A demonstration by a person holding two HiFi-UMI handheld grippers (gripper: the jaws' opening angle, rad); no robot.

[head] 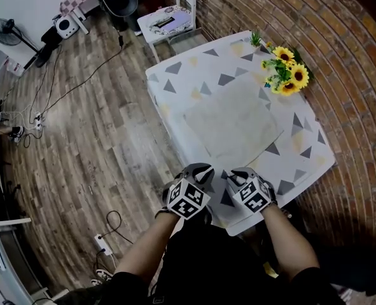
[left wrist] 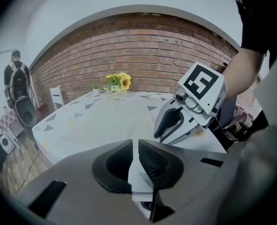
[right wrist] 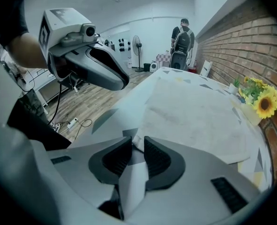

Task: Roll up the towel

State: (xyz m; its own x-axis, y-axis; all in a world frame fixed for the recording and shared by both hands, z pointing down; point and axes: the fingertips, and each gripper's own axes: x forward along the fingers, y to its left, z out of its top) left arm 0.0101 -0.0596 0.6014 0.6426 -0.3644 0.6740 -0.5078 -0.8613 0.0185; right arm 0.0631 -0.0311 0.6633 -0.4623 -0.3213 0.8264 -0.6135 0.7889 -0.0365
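Observation:
A pale towel (head: 232, 122) lies flat and unrolled in the middle of the table, on a white cloth with grey triangles (head: 175, 75). Both grippers hover side by side at the table's near edge, short of the towel. My left gripper (head: 197, 173) (left wrist: 134, 144) is shut with nothing in it; only tablecloth shows below its tips. My right gripper (head: 235, 178) (right wrist: 138, 142) has its jaws a little apart, and the towel's (right wrist: 199, 116) near corner lies just at its tips, not pinched. Each gripper shows in the other's view: the right gripper (left wrist: 168, 125) and the left gripper (right wrist: 122, 81).
A bunch of sunflowers (head: 286, 72) stands at the table's far right, by the brick wall (head: 340, 37). A white chair (head: 168, 23) is beyond the far end. Cables and a power strip (head: 102, 243) lie on the wooden floor to the left. A person with a backpack (right wrist: 181, 43) stands far off.

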